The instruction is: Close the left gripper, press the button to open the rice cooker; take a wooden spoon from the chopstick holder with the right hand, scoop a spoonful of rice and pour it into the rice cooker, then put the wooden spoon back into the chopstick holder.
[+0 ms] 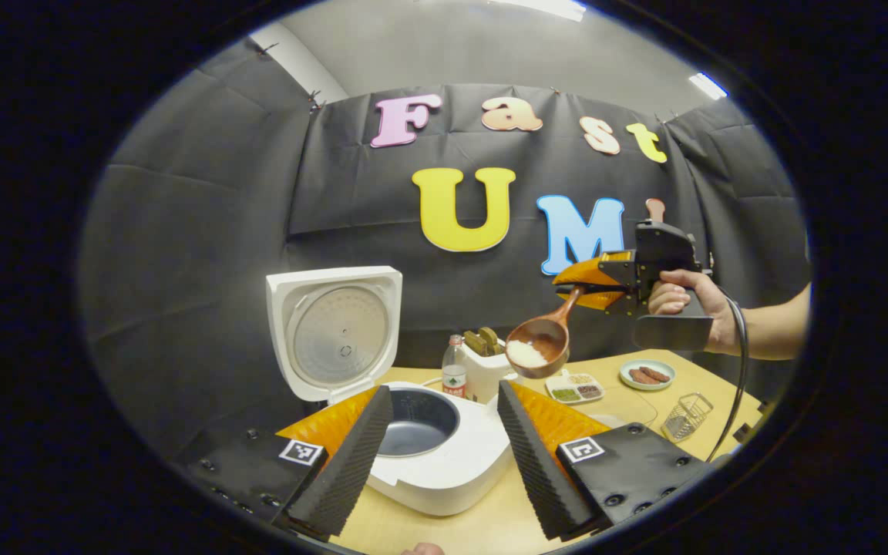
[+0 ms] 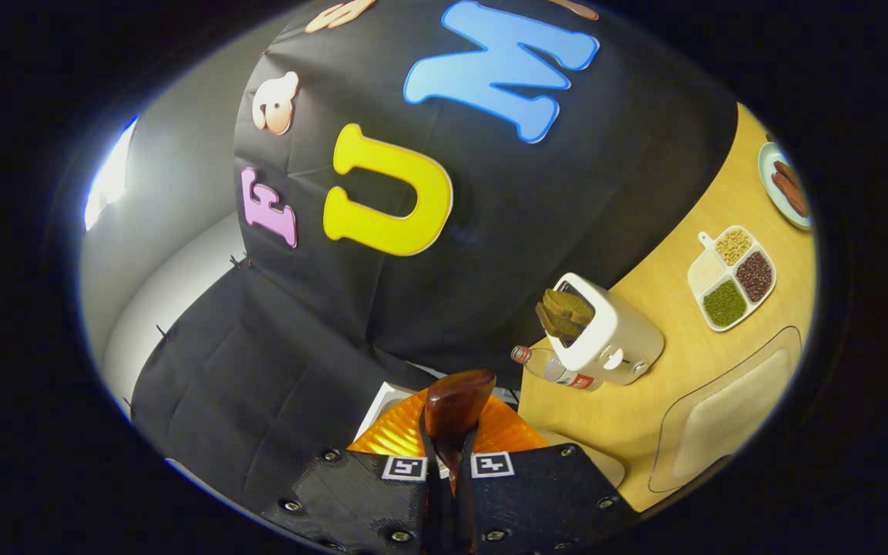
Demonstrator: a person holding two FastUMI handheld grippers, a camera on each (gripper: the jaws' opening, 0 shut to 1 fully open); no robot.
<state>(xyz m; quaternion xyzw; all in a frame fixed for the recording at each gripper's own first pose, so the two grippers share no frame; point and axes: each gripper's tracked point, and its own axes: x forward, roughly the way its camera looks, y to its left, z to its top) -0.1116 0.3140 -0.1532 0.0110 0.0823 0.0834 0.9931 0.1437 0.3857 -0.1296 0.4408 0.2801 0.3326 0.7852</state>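
Right gripper (image 1: 579,287), held in a person's hand (image 1: 687,301), is clamped on the handle of the brown wooden spoon (image 1: 540,343), both fingers pressing it; white rice sits in the bowl, raised above the worktop's (image 1: 490,524) middle. Left gripper (image 1: 444,439) hangs with jaws spread wide before the white rice cooker (image 1: 444,462), lid up, at the worktop's near left. Behind stands a white toaster (image 2: 613,331), apparently holding brown bread.

Bright ceiling light, fisheye-warped edges
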